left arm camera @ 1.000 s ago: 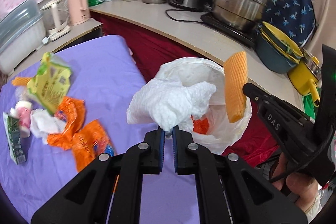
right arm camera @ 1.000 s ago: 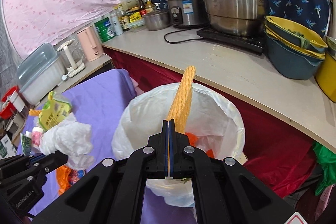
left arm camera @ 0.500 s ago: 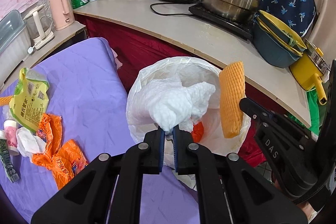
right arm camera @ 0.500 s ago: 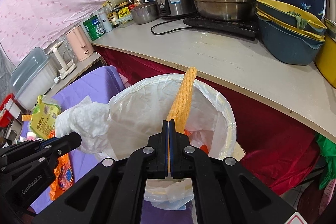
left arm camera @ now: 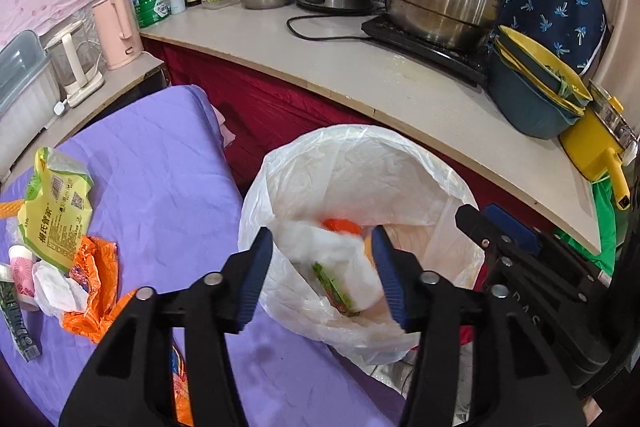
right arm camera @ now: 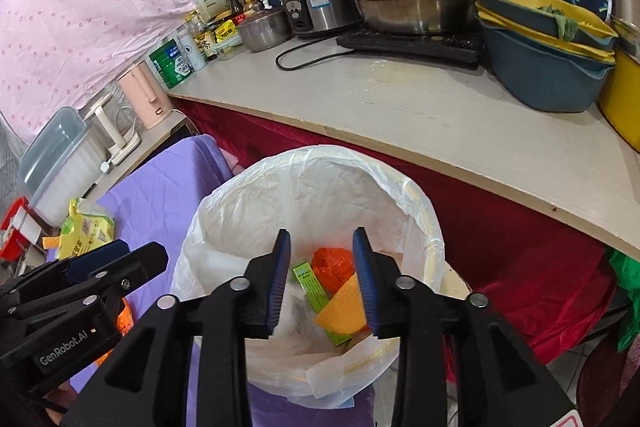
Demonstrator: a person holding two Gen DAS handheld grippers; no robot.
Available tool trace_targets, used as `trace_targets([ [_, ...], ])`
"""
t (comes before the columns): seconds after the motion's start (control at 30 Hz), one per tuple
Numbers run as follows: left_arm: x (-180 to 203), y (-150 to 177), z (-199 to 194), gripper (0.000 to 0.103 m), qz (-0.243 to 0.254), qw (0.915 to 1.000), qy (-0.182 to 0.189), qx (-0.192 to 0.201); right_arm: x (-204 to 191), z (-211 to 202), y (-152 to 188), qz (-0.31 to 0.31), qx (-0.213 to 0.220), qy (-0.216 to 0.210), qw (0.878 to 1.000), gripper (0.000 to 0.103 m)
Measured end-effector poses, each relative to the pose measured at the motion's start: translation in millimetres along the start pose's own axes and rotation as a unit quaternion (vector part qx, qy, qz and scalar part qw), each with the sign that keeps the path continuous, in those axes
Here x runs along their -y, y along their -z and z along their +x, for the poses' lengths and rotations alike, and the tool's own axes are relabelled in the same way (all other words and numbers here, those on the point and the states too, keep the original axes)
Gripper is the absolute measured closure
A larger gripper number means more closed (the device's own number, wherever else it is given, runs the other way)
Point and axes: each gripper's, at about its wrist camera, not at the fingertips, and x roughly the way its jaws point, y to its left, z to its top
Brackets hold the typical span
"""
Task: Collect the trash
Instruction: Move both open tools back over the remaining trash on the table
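Hanging over the white-lined trash bin (left arm camera: 360,163), both grippers are being opened, with nothing pinched between the jaws. Below the left gripper (left arm camera: 322,271), a crumpled white paper towel (left arm camera: 340,251) is being seen inside the bag, clear of the pads. Under the right gripper (right arm camera: 322,279), a yellow-orange ridged sponge (right arm camera: 344,307) is lying tilted among an orange wrapper (right arm camera: 332,263) and a green packet (right arm camera: 310,281). More trash is being left on the purple cloth (left arm camera: 160,163): a yellow-green snack bag (left arm camera: 54,207) and orange wrappers (left arm camera: 96,299).
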Motion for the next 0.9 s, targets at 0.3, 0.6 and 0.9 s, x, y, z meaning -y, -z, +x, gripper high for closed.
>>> trace_targets([
  [0.3,-6.4,-2.2,-11.0,0.047,-0.008,0.9999,-0.002,0.011,-10.0,-13.9,-5.0,-0.012,0.020,0.006,1.000,0.059],
  [0.6,-17.0,-0.3,-22.4,0.047,-0.022,0.9996,-0.002,0.017,-22.9,-24.8,-7.9,-0.023,0.030,-0.001,0.999,0.056],
  [0.9,-40.4,6.6,-42.3,0.047,-0.040,0.9986,-0.015,0.031,-51.1,-36.7,-5.9,-0.044,0.036,-0.014,0.998,0.052],
])
